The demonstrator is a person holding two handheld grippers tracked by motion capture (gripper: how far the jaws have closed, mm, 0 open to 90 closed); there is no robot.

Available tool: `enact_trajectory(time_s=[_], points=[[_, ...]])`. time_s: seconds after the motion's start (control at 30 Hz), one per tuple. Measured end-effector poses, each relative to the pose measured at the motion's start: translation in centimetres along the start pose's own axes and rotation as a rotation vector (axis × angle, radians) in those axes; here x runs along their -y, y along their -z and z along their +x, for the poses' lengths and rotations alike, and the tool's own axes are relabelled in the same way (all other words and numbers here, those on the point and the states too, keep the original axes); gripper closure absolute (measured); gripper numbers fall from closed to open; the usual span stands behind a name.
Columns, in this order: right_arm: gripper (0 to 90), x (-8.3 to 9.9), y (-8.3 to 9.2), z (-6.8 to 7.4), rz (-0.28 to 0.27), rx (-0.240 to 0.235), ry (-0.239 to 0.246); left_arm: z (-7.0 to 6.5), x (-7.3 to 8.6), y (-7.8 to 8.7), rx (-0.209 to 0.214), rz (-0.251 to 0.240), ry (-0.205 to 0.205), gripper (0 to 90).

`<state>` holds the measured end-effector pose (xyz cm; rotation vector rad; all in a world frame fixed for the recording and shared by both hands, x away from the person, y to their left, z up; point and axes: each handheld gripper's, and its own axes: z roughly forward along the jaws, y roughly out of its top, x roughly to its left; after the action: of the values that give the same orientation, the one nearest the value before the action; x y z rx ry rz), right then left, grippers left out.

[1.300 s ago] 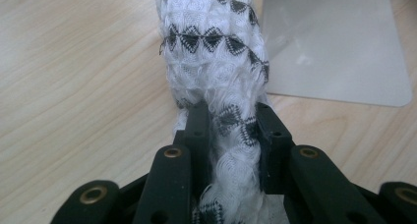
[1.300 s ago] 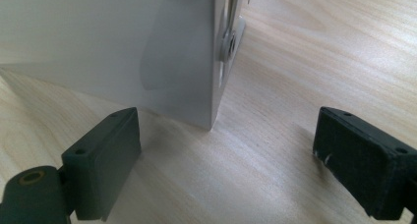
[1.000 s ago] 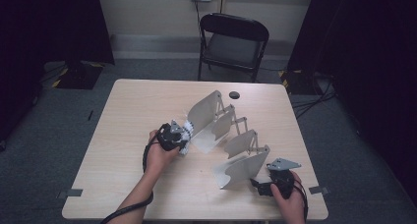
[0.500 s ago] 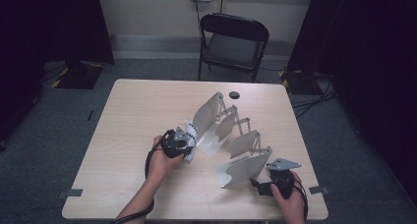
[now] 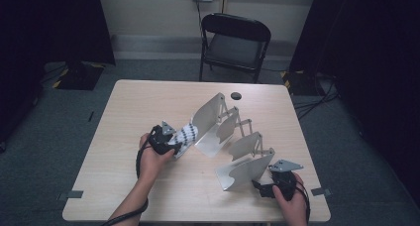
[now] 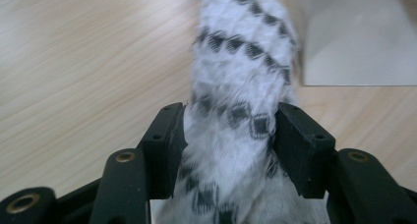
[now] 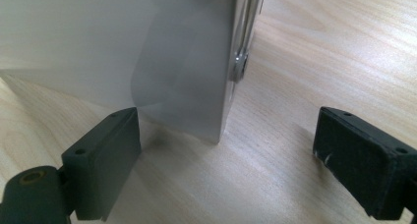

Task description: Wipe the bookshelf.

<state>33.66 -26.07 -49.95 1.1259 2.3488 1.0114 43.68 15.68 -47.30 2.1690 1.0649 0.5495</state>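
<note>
On the pale wooden table stands a folding metal rack, a row of grey sheet panels joined by scissor links that runs diagonally from the far middle of the table toward the near right corner. The bays between its panels hold nothing that can be seen from the high view. The black-and-white patterned cloth lies rolled into a thick bundle on the table just outside the rack's far-left end panel, its far end at or against that panel; whether it reaches into the first bay cannot be told. The roll's long axis lies roughly level, pointing from the left gripper up and to the right toward the rack. In the left gripper view the cloth runs straight away between the two black jaws toward the foot of the grey panel. Those jaws have just been opening — the cloth is between them and brushes both pads, though they no longer pinch it flat, so the grip looks released. The right gripper sits at the near right edge of the table by the rack's nearest panel; in the right gripper view its jaws stand wide apart, empty, with the lower corner of that panel between them — only the left-hand pad sits close to the sheet. A small dark disc lies near the table's far edge.
</note>
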Motion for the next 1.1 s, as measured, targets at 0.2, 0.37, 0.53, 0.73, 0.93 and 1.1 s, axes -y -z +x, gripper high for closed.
enact_trajectory(time_s=[0.2, 0.37, 0.53, 0.73, 0.93, 1.1], points=[[10.1, 0.0, 0.0, 0.0, 0.0, 0.0, 0.001, 0.6, -0.8, 0.5, 0.011, -0.059, 0.024, 43.4], [10.1, 0.0, 0.0, 0.0, 0.0, 0.0, 0.0, 0.5, -1.1, -1.0, 0.027, -0.047, 0.01, 48.6], [10.1, 0.0, 0.0, 0.0, 0.0, -0.001, 0.001, 0.3, -0.6, -2.4, 0.048, -0.02, 0.004, 65.5], [10.1, 0.0, 0.0, 0.0, 0.0, -0.001, 0.0, 0.0, -2.2, -1.4, 0.06, -0.005, 0.018, 79.3], [10.1, 0.0, 0.0, 0.0, 0.0, -0.001, 0.0, -0.3, -6.1, 1.9, 0.06, -0.092, -0.027, 79.6], [10.1, 0.0, 0.0, 0.0, 0.0, -0.001, 0.001, -0.7, -9.3, 4.4, 0.059, -0.17, -0.069, 79.5]])
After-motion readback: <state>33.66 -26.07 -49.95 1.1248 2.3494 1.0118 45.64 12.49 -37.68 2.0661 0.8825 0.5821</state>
